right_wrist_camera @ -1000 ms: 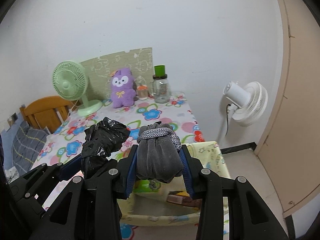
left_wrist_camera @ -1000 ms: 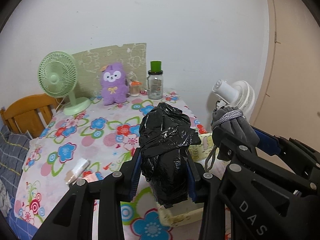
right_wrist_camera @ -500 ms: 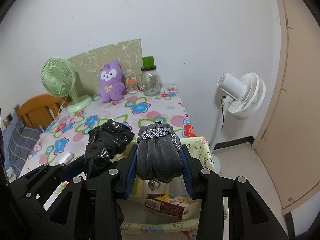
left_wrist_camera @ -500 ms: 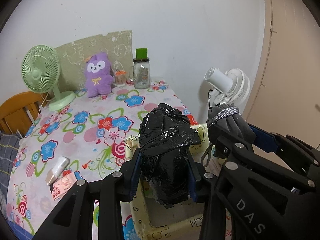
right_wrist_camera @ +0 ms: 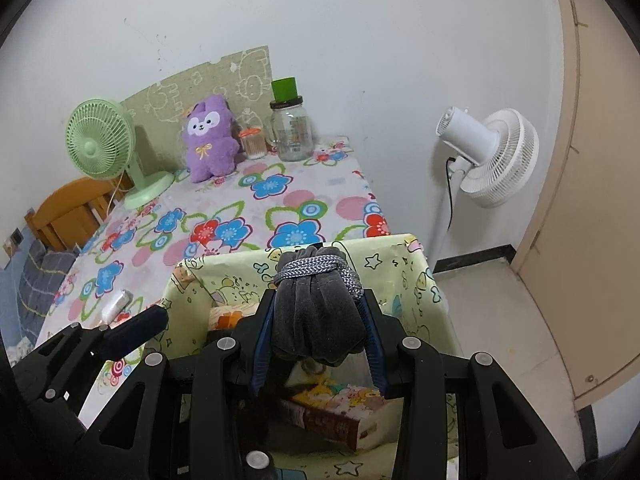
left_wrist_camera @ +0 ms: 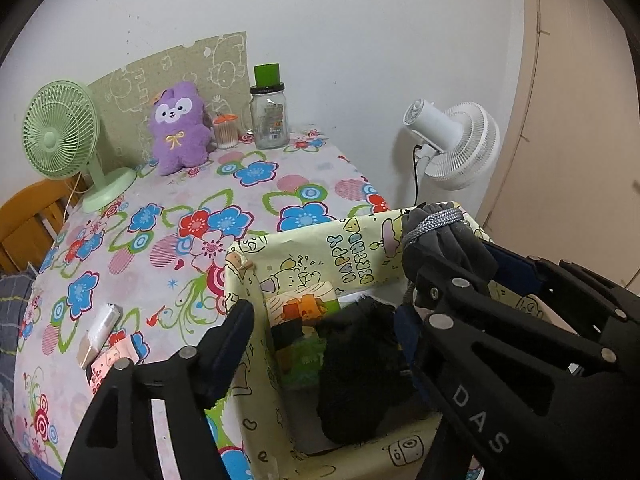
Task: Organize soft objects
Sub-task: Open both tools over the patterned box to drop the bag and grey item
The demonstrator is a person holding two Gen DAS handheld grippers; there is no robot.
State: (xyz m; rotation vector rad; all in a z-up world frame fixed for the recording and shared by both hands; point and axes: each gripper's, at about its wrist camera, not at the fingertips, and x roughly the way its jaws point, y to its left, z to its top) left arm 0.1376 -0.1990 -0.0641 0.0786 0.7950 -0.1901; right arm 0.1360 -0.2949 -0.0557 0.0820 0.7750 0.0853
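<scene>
A yellow cartoon-print box point(left_wrist_camera: 320, 246) point(right_wrist_camera: 424, 280) stands at the table's near right corner. My left gripper point(left_wrist_camera: 324, 332) is open over it; the black plastic bundle point(left_wrist_camera: 360, 364) is blurred inside the box between the spread fingers. My right gripper point(right_wrist_camera: 318, 332) is shut on a grey pouch point(right_wrist_camera: 316, 312) tied with grey cord, held above the box; the pouch also shows in the left wrist view point(left_wrist_camera: 444, 240). A purple plush point(left_wrist_camera: 178, 128) point(right_wrist_camera: 210, 142) sits at the table's back.
Snack packets point(left_wrist_camera: 304, 312) and a carton point(right_wrist_camera: 332, 412) lie in the box. On the floral cloth: a green desk fan point(left_wrist_camera: 64, 136), a glass jar with green lid point(left_wrist_camera: 270, 112), a small packet point(left_wrist_camera: 100, 330). A white floor fan point(right_wrist_camera: 488, 156) stands right, a wooden chair point(right_wrist_camera: 68, 208) left.
My left gripper opened and let go of the black bundle, which dropped into the box. Both grippers moved forward and down over the box. The right keeps hold of the grey pouch.
</scene>
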